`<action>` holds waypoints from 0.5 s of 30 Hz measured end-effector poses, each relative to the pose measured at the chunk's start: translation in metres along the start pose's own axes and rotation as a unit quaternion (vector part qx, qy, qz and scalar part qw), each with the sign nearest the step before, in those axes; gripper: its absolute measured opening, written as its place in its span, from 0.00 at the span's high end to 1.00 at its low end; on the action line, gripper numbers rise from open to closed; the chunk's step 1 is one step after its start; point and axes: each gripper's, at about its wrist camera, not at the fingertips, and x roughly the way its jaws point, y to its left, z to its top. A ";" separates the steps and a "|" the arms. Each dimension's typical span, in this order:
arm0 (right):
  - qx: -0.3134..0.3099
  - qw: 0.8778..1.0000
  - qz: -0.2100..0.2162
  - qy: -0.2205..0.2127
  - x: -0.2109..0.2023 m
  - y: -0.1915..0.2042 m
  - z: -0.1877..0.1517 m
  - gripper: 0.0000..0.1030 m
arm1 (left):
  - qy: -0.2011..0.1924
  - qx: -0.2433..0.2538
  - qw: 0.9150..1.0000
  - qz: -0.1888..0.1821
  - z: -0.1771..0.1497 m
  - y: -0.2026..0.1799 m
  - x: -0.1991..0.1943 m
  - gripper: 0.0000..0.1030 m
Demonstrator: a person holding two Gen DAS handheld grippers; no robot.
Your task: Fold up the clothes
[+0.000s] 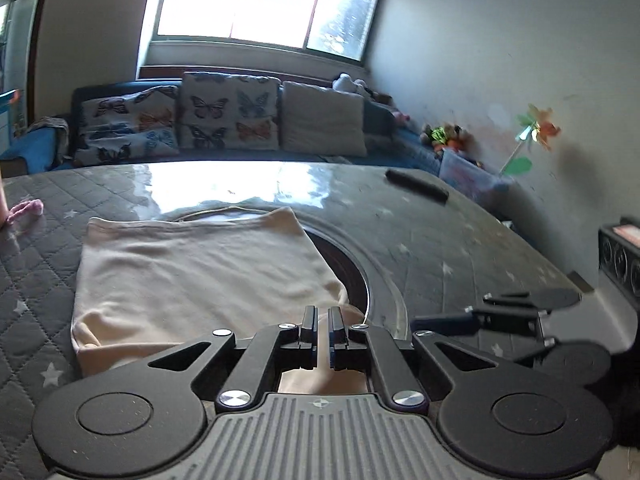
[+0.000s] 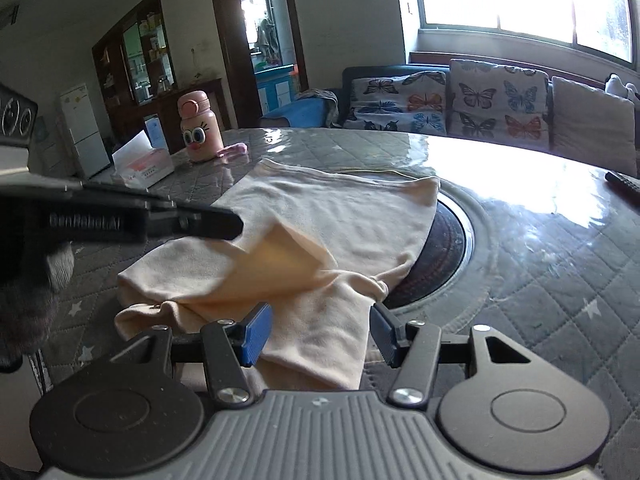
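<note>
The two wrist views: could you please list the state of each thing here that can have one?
Left gripper: shut on the cream garment, lifting a corner.
Right gripper: open, fingers either side of the garment's near end.
Cream garment: partly folded, flat on the table, one corner raised.
Pink bottle: upright, lid closed.
Tissue box: a tissue sticking up.
Remote: lying flat.

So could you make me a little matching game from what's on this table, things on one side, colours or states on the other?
Things:
1. cream garment
2. bottle with cartoon eyes
3. left gripper
4. right gripper

States:
A. pink
B. fingers wide apart
C. lying on the quilted table, one flap lifted
D. fingers nearly together, cloth between them

Pairs: 1-C, 2-A, 3-D, 4-B
</note>
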 end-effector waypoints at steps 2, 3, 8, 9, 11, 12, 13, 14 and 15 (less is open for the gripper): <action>0.004 1.000 0.004 0.000 0.000 0.000 0.001 0.46 | 0.001 0.003 1.000 -0.003 -0.003 0.003 -0.006 0.92; 0.005 1.000 0.007 -0.001 0.000 0.001 0.002 0.46 | -0.002 0.003 1.000 0.002 -0.005 0.008 -0.012 0.91; 0.010 1.000 0.017 0.001 0.006 0.003 0.008 0.48 | -0.002 -0.008 0.999 0.048 -0.015 0.045 -0.034 0.89; 0.010 1.000 0.017 0.003 0.010 0.004 0.008 0.48 | 0.001 -0.011 0.998 0.059 -0.019 0.052 -0.038 0.89; 0.011 1.000 0.013 0.010 0.018 0.005 0.009 0.49 | 0.009 -0.020 0.996 0.082 -0.028 0.067 -0.045 0.89; 0.013 1.000 0.011 0.013 0.021 0.005 0.009 0.51 | 0.013 -0.023 0.995 0.092 -0.033 0.074 -0.047 0.89; 0.015 1.000 0.007 0.017 0.027 0.004 0.010 0.52 | 0.017 -0.027 0.994 0.101 -0.038 0.079 -0.051 0.89; 0.018 1.000 0.004 0.021 0.032 0.004 0.009 0.53 | 0.020 -0.032 0.994 0.107 -0.042 0.084 -0.054 0.89; 0.019 1.000 0.002 0.025 0.036 0.004 0.009 0.55 | 0.023 -0.034 0.993 0.110 -0.046 0.087 -0.056 0.88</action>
